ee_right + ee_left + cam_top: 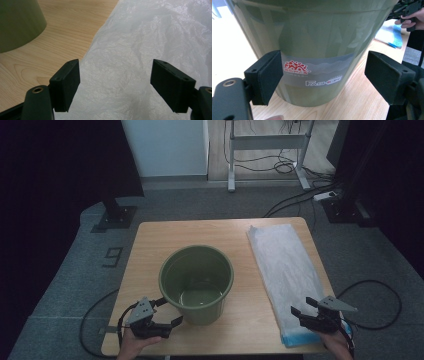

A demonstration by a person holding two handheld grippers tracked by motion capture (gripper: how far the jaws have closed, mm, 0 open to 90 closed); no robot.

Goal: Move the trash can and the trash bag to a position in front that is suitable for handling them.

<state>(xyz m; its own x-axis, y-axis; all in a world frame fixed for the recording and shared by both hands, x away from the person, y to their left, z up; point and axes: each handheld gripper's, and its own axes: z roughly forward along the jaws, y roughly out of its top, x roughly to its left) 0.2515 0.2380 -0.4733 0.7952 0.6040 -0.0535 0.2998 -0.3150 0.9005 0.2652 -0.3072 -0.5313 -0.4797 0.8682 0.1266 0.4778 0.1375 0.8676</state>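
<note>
Green bucket (pixel 196 282) between left claw (pixel 169 311) jaws

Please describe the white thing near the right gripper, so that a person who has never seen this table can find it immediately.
On the wooden table, look to the right of the green bucket standing in the middle. There a long plastic bag lies flat along the table's right side, its near end below the open right gripper. It is thin, wrinkled and whitish, with a blue strip at its near end.

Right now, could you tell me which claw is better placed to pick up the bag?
The right claw. Its jaws stand open directly over the near end of the bag, which lies flat on the table. The left claw is open at the bin, on the far side.
</note>
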